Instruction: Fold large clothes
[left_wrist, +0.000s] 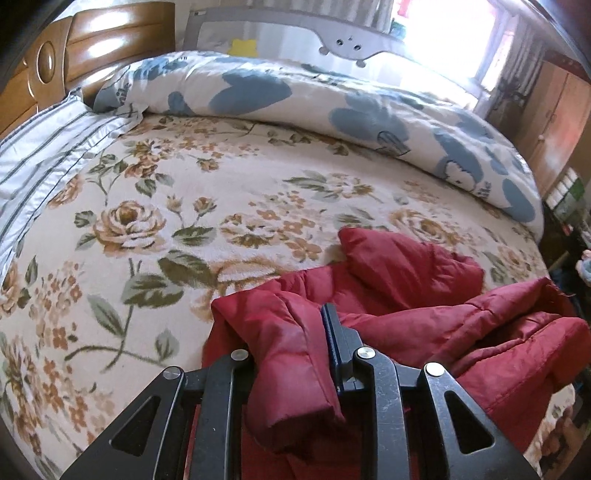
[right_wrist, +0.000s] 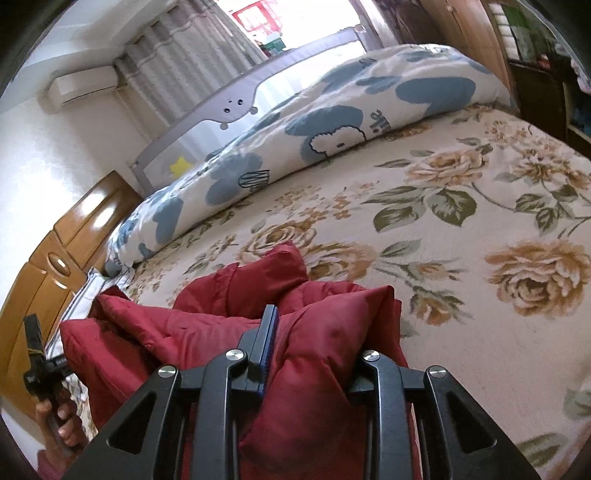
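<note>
Clearly both tools have hold of the same garment. On the left wrist view, the left hand-held gripper (left_wrist: 291, 332) pinches a thick padded fold of the red puffer jacket (left_wrist: 406, 306) between its fingers, at about 6 o'clock in the frame. The jacket spreads from there toward 4 o'clock, bunched and rumpled on the floral bedspread (left_wrist: 184, 206).

On the right wrist view, the right hand-held gripper (right_wrist: 317, 328) is likewise clamped on a bulging fold of the red puffer jacket (right_wrist: 207, 295) at 6 o'clock, and the rest of the garment trails toward 8 o'clock. There, near the frame edge, the left hand (right_wrist: 62, 417) grips its black tool handle.

A blue-patterned duvet (left_wrist: 332, 107) lies rolled along the far side of the bed, from 11 to 3 o'clock, touching the bedspread. A striped pillow (left_wrist: 40, 147) sits at 9 o'clock beside the wooden headboard (left_wrist: 92, 44).
</note>
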